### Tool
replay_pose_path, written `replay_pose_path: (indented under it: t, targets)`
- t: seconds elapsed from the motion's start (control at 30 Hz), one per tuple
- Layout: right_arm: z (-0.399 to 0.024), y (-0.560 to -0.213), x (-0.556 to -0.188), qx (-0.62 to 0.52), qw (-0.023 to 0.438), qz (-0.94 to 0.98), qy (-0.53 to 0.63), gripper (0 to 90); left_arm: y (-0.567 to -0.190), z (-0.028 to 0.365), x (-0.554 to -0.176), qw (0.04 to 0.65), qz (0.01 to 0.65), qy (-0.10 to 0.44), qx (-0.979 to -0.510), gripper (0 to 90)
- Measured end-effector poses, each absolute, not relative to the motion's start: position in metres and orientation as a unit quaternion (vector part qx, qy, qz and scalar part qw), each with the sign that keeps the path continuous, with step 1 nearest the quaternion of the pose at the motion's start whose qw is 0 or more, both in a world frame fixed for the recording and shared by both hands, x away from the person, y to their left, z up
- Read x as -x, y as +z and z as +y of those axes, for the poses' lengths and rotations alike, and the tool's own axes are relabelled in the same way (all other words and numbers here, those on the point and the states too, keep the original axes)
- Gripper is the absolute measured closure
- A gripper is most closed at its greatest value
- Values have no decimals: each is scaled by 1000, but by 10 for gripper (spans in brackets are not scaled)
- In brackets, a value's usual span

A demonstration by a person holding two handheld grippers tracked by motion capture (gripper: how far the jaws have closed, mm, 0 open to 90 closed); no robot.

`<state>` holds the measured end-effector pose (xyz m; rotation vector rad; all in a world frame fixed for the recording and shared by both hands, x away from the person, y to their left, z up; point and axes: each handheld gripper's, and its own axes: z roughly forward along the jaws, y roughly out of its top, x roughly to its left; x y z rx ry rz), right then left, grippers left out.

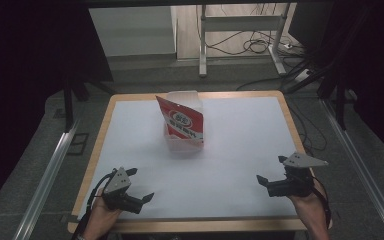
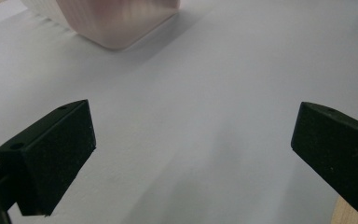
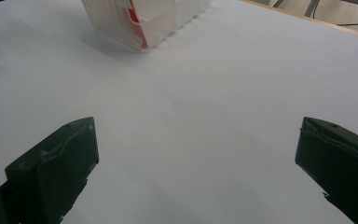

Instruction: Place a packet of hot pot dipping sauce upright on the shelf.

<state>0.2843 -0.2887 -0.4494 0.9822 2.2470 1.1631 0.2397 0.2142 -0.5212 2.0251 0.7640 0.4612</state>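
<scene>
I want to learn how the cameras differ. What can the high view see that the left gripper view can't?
High view alone: both hands, the left claw, the right claw, the red and white bag standing in the clear box, and the floor cables.

Left gripper view alone: a close look along its own open black jaws and the box's rounded bottom corner.

Both: the white table and the box.

Laboratory recording bay: white-topped wooden-edged table (image 1: 240, 150), grey metal floor rails (image 1: 47, 177), black curtains (image 1: 25, 75), loose black cables (image 1: 252, 46) at upper centre.
</scene>
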Motion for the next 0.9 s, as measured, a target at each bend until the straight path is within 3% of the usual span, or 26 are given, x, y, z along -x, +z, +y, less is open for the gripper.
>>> replay_pose_path:
  t: [0.9]
  targets:
    - [-332, -480, -260, -404, 244, 790, 392, 0, -522, 212, -239, 443, 304, 186, -822, 0]
